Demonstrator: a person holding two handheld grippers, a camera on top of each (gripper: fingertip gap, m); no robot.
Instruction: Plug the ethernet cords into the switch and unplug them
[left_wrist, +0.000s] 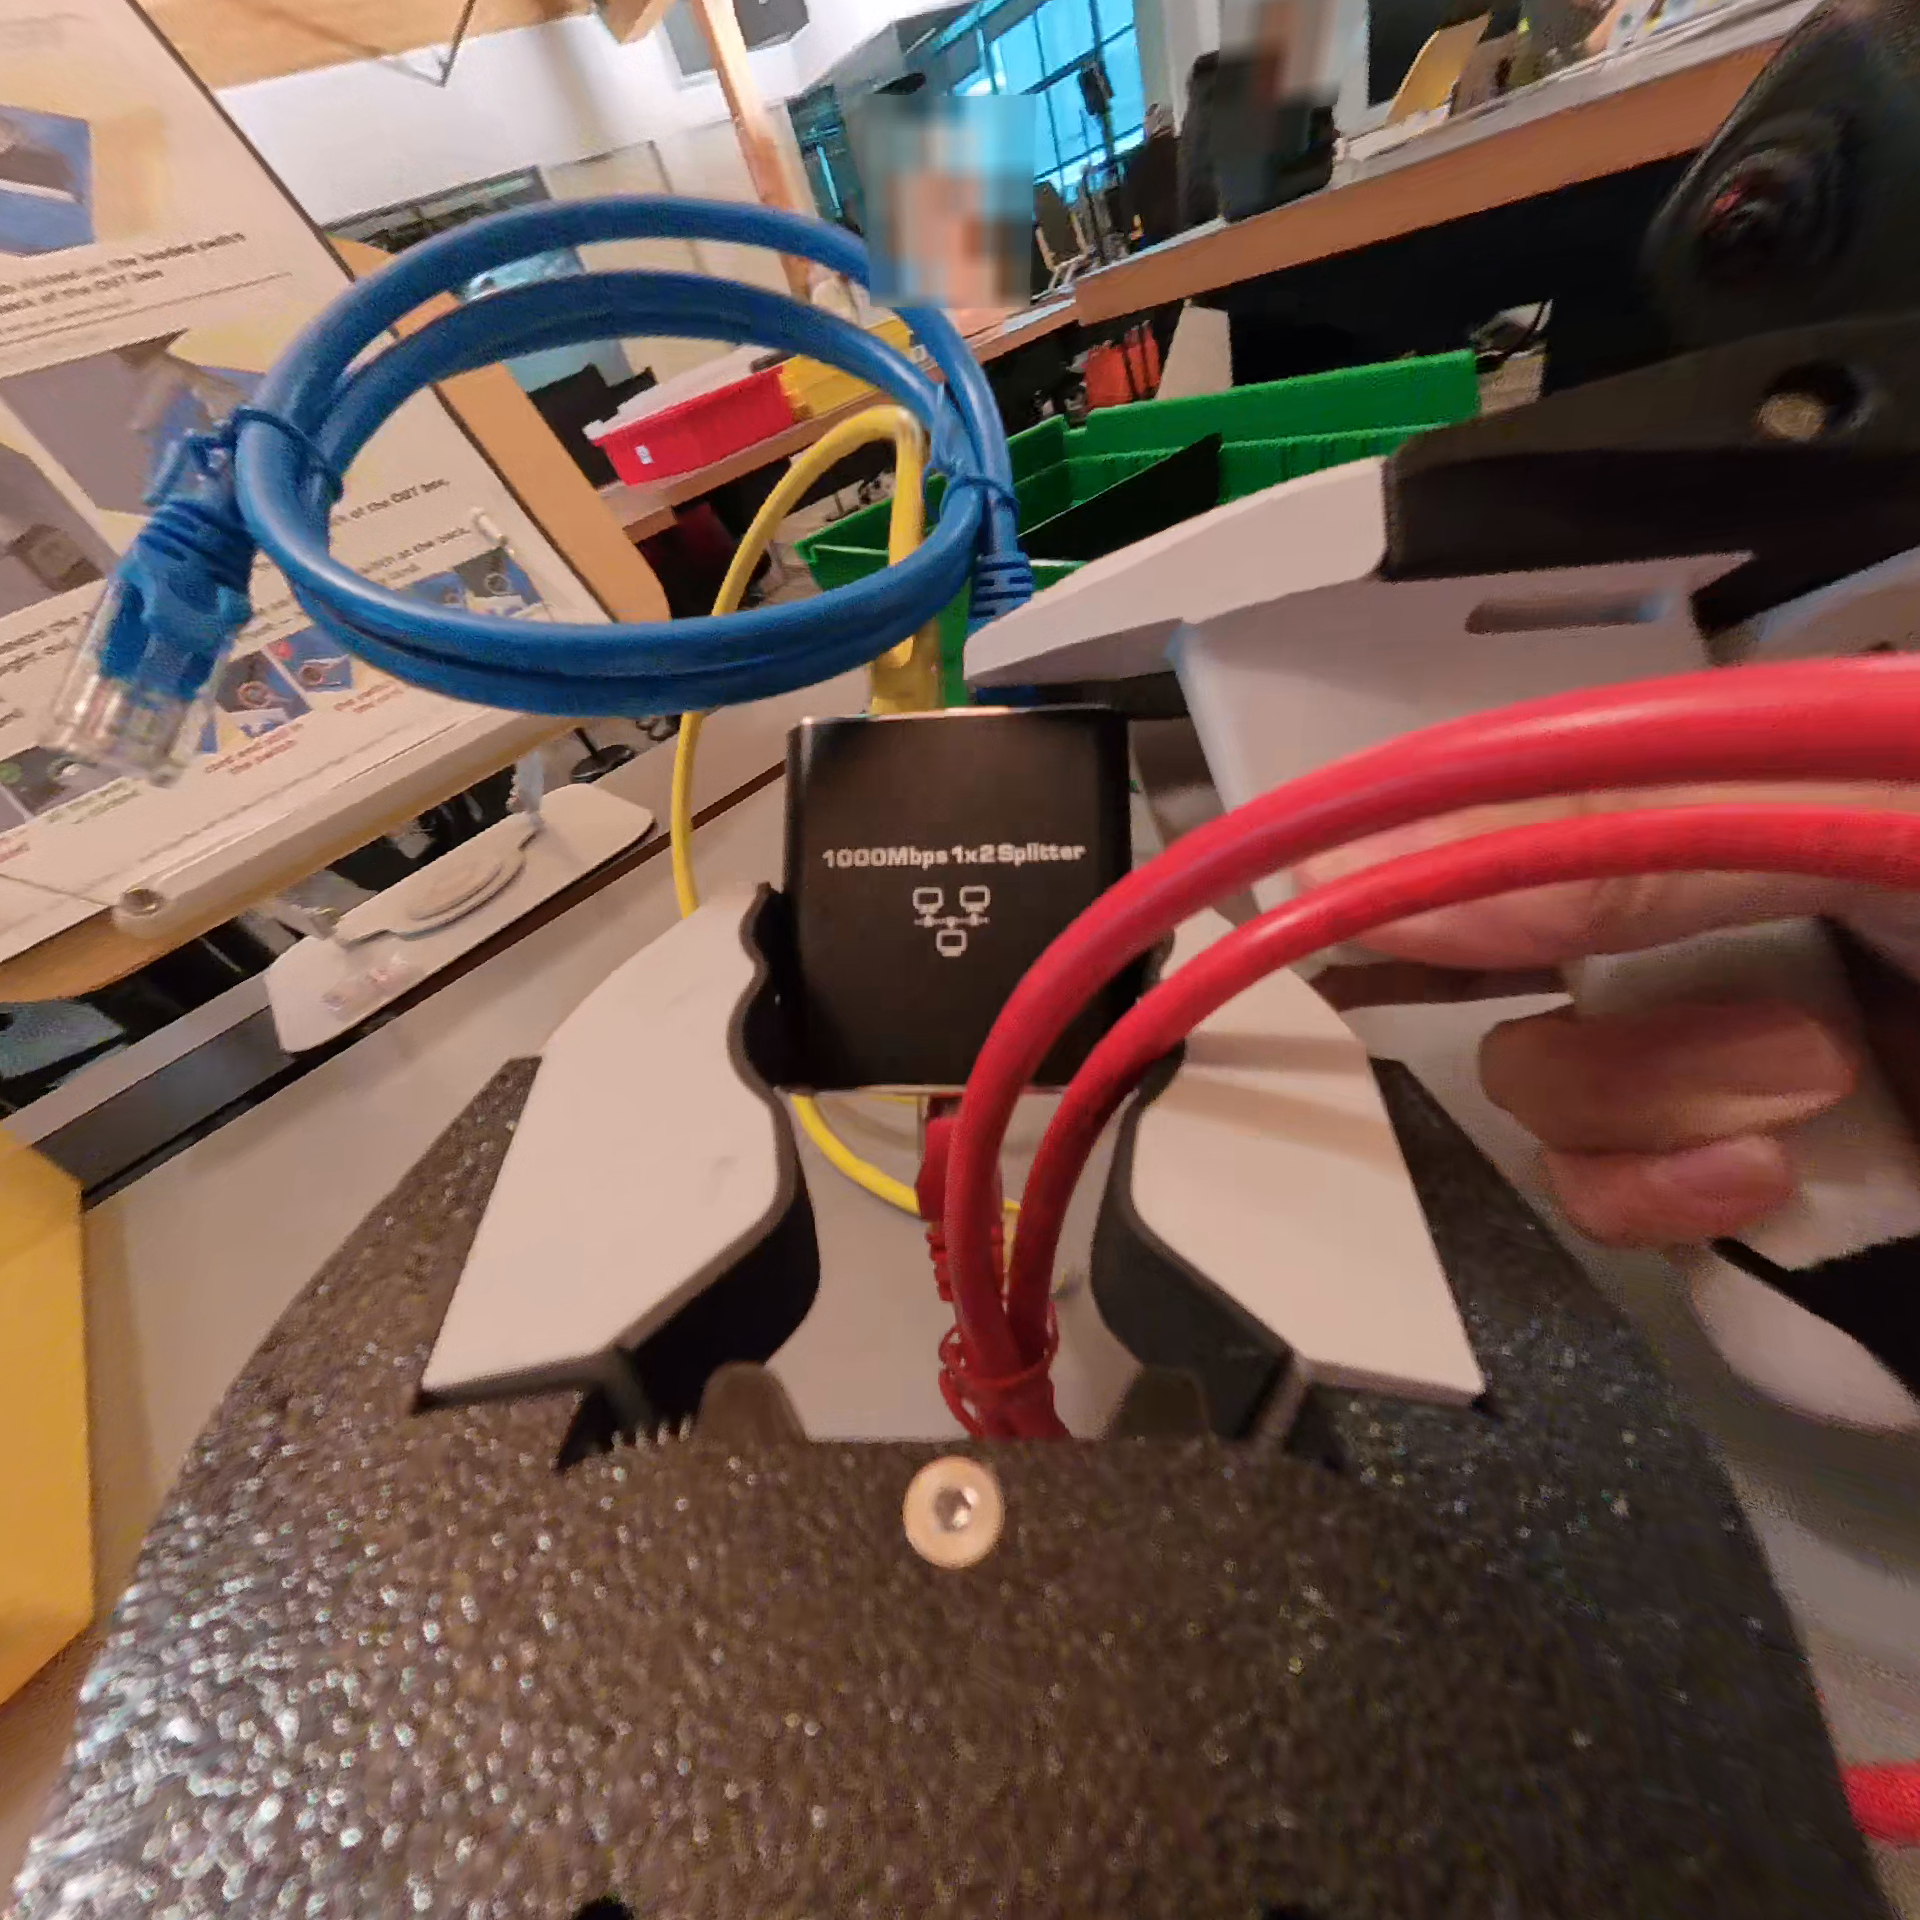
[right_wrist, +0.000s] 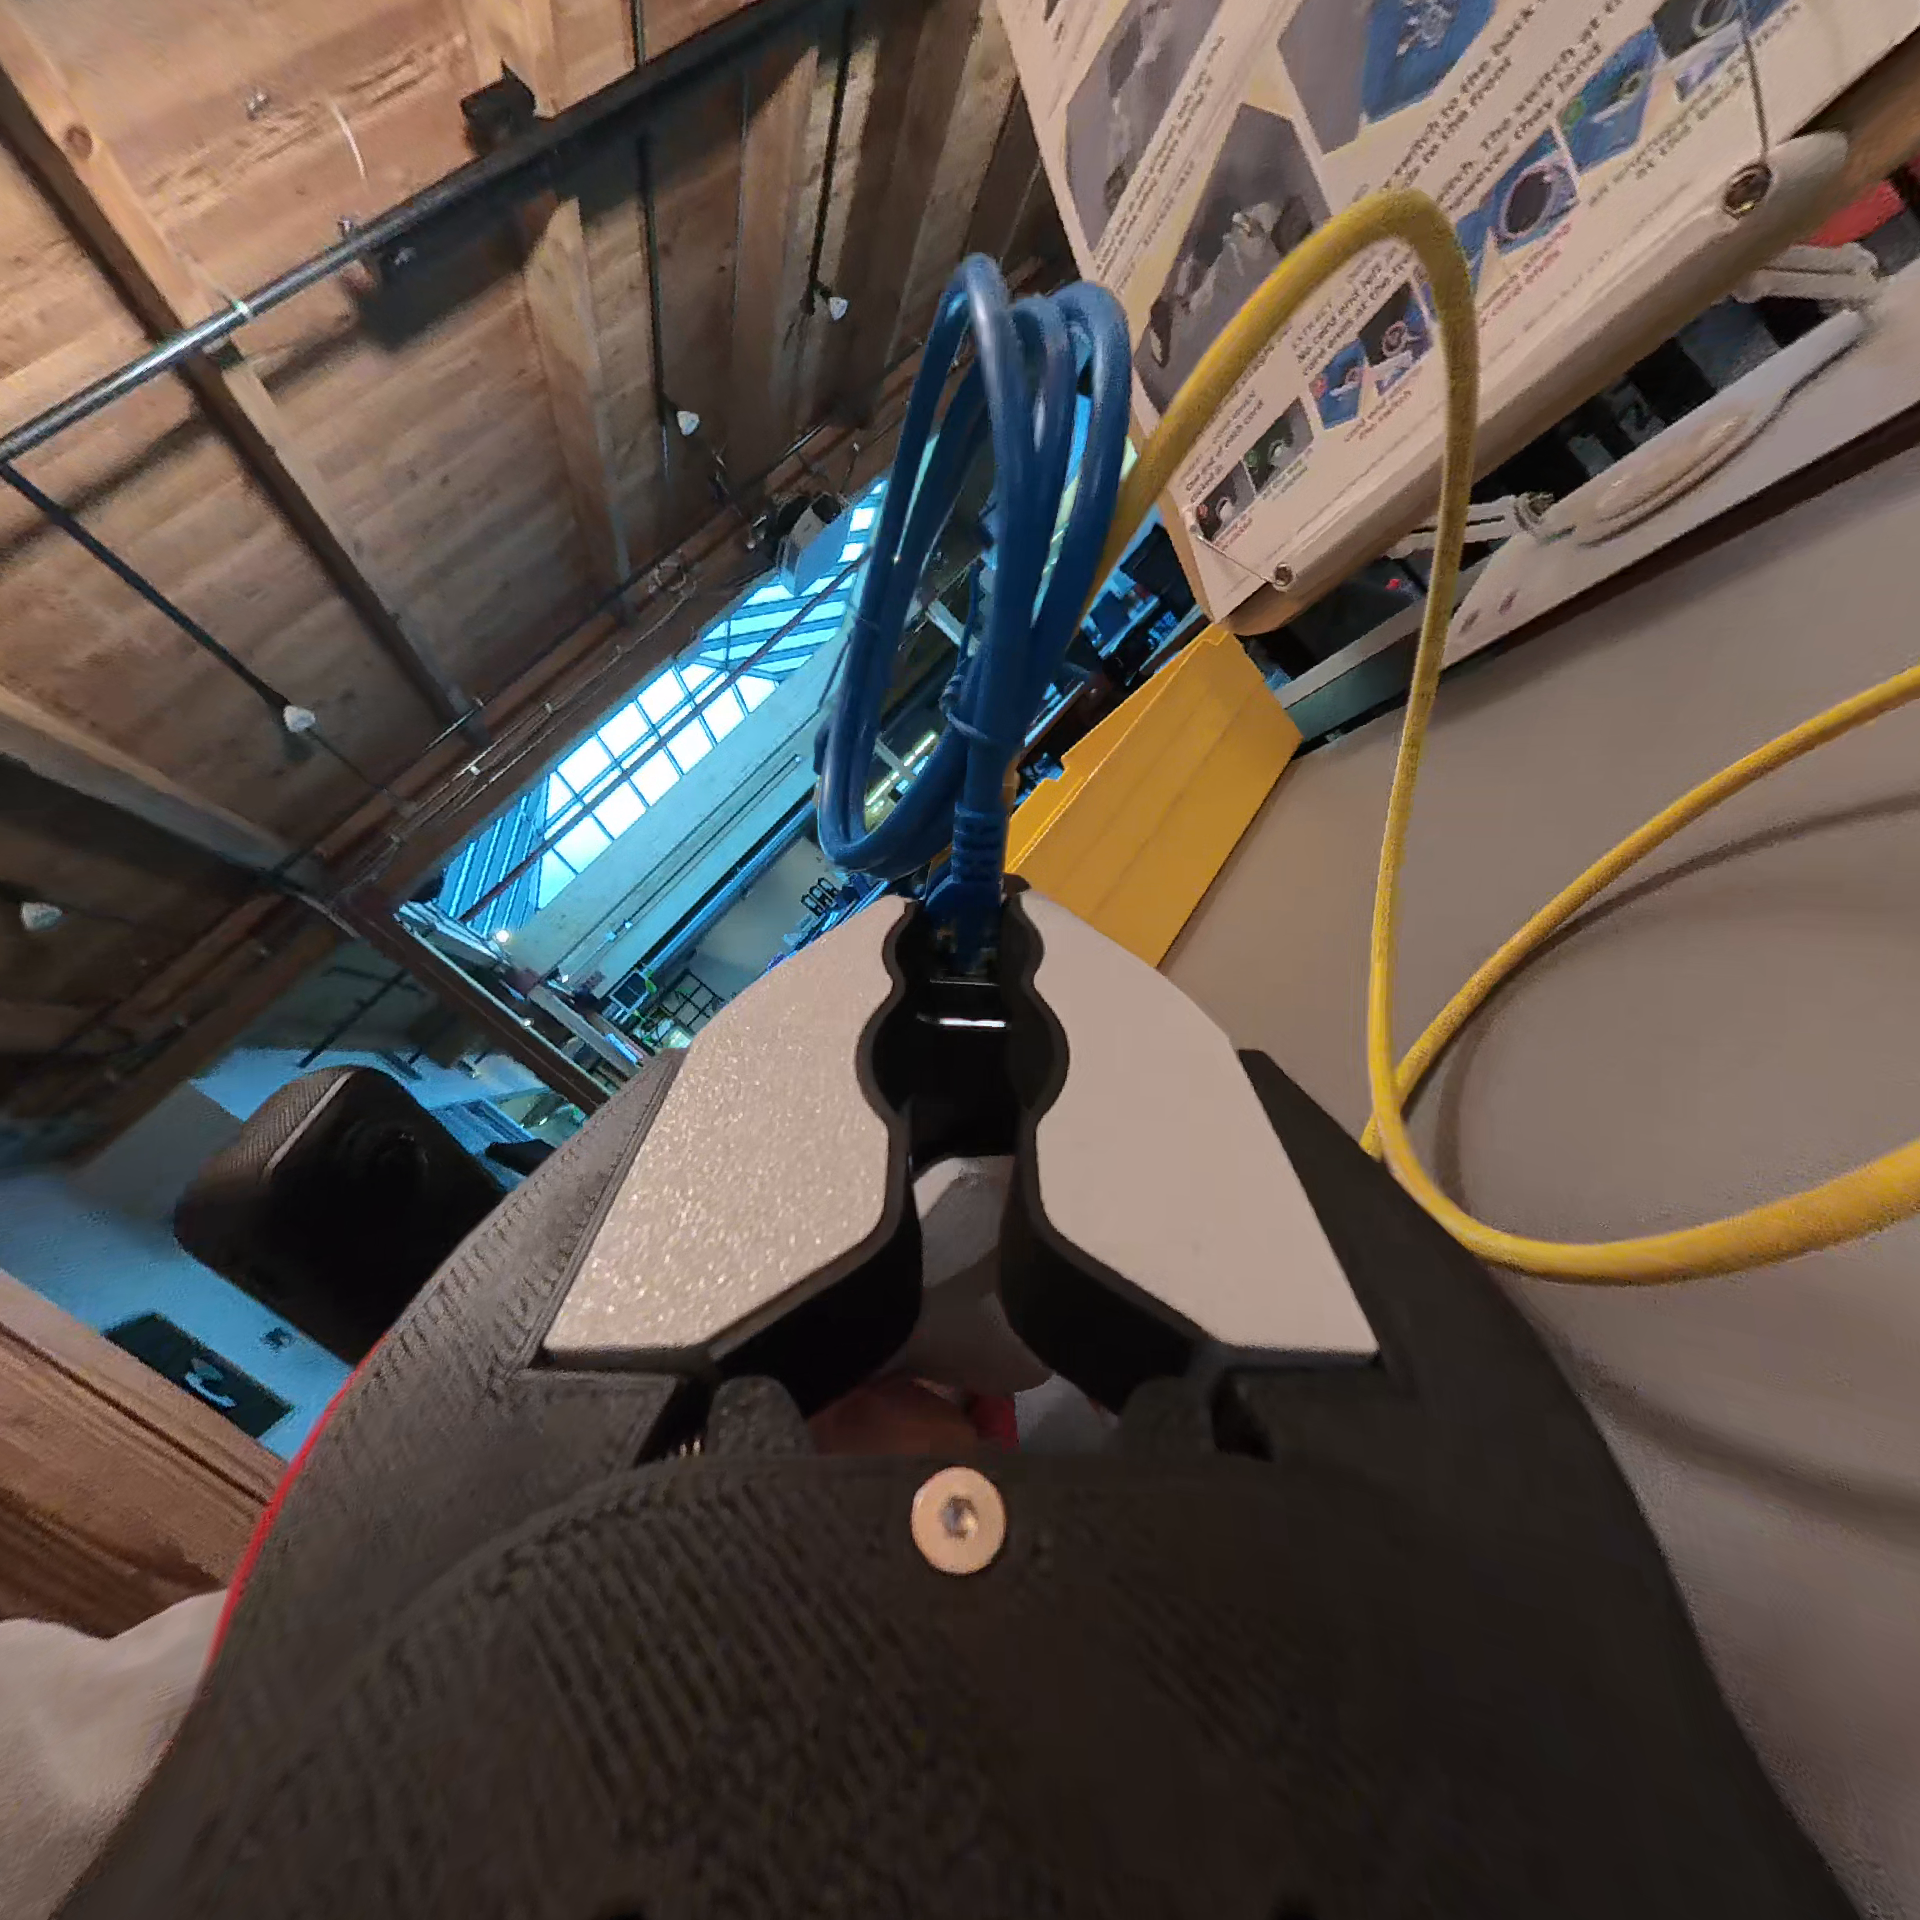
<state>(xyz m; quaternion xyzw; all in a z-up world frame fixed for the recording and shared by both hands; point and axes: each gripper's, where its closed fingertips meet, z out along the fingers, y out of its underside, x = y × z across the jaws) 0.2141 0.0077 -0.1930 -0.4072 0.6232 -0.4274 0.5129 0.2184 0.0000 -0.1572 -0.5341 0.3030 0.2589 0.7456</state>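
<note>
My left gripper (left_wrist: 951, 997) is shut on the small black switch (left_wrist: 951, 831) and holds it above the table. A red cord (left_wrist: 1039, 1039) loops from the switch's near end. A yellow cord (left_wrist: 904, 499) rises from its far end. My right gripper (right_wrist: 961, 940) is shut on the plug boot of a coiled blue cord (right_wrist: 977, 582). In the left wrist view, the right gripper (left_wrist: 1122, 592) holds that blue plug (left_wrist: 1003, 571) just above the switch's far end. Whether it is seated is hidden. The blue cord's other plug (left_wrist: 135, 665) hangs free at the left.
A person's hand (left_wrist: 1662, 1060) is close on the right, beside the red loop. The yellow cord (right_wrist: 1434, 727) arcs over the grey table (right_wrist: 1662, 1558). A yellow bin (right_wrist: 1153, 790), green bins (left_wrist: 1247, 447), a red tray (left_wrist: 696, 426) and an illustrated board (left_wrist: 156, 364) stand around. Left and right tips are no more than a few centimetres apart.
</note>
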